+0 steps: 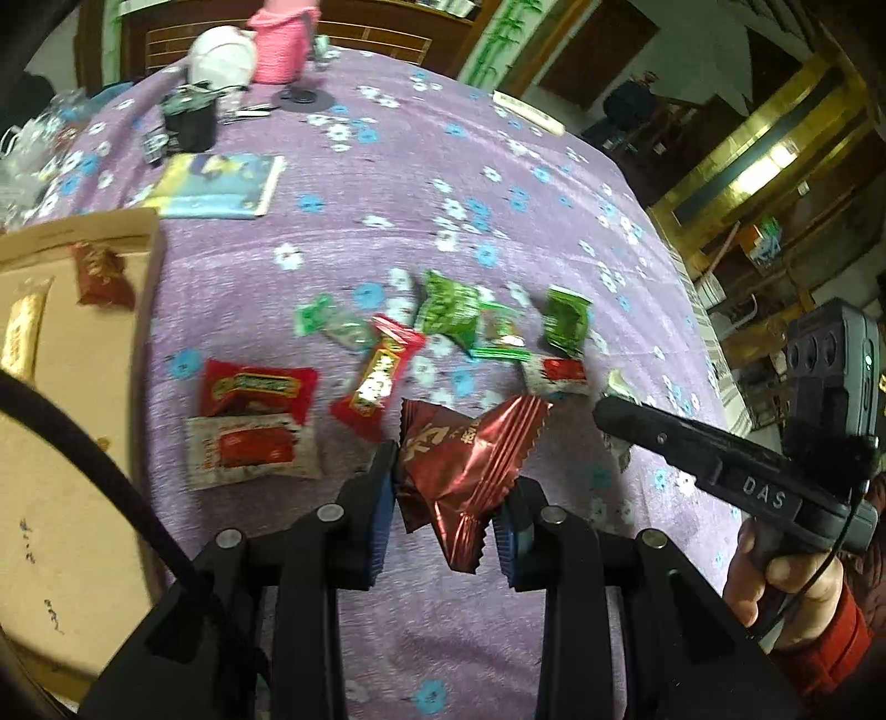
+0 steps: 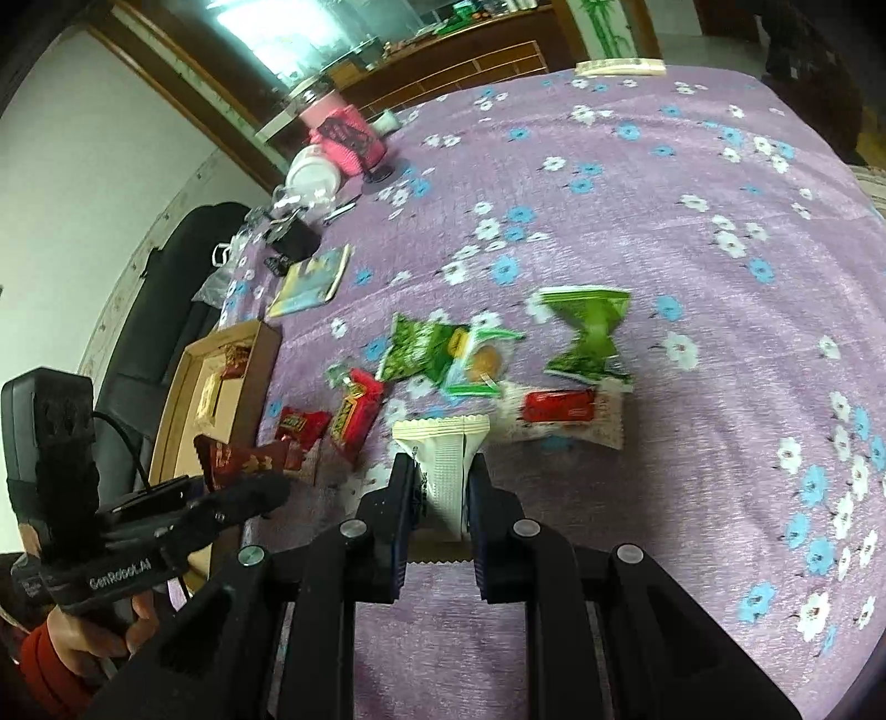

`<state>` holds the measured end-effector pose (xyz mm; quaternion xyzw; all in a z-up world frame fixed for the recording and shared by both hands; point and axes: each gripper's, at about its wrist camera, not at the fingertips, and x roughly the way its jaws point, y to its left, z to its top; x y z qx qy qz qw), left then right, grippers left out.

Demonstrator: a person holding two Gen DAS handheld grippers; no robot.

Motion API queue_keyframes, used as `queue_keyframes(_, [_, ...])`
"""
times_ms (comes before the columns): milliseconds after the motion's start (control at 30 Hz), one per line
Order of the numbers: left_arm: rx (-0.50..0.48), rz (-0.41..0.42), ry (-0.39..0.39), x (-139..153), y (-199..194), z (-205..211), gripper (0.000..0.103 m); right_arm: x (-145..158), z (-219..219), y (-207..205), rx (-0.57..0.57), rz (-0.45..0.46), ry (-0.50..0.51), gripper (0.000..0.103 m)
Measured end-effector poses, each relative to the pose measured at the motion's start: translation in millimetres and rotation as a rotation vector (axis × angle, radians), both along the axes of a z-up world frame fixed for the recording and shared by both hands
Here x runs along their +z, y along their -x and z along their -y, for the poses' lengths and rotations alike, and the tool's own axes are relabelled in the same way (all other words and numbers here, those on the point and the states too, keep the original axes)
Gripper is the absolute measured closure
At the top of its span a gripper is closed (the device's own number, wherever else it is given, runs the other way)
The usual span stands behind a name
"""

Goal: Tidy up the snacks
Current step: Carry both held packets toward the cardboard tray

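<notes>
My left gripper (image 1: 449, 487) is shut on a dark red foil snack packet (image 1: 465, 471), held above the purple flowered tablecloth (image 1: 498, 210). My right gripper (image 2: 443, 482) is shut on a white snack packet (image 2: 443, 459). The right gripper also shows at the right of the left wrist view (image 1: 609, 412). Several red and green snack packets lie in a loose row on the cloth, among them a red one (image 1: 257, 390) and a green one (image 1: 448, 310). A cardboard box (image 1: 66, 387) at the left holds a dark red packet (image 1: 102, 277) and a pale one (image 1: 22, 332).
A booklet (image 1: 221, 185), a black cup (image 1: 191, 119), a white pot (image 1: 224, 55) and a pink cup (image 1: 282, 39) stand at the far left of the table. A pale flat item (image 1: 529, 113) lies at the far edge. Furniture surrounds the table.
</notes>
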<state>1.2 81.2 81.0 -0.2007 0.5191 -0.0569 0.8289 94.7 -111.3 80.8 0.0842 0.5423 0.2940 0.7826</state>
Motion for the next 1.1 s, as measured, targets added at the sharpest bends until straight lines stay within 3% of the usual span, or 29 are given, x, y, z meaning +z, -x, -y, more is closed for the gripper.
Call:
queue_keyframes(600, [0.181, 0.036, -0.047, 14.3, 32.9, -72.7, 0.070, -0.3, -78.4, 9.6, 0.178, 0.011, 0.005, 0.087])
queue_keyframes(1100, [0.199, 0.002, -0.076, 3.5, 36.1, -100.9, 0.070, -4.1, -116.8, 17.3, 0.245, -0.003, 0.015, 0.087])
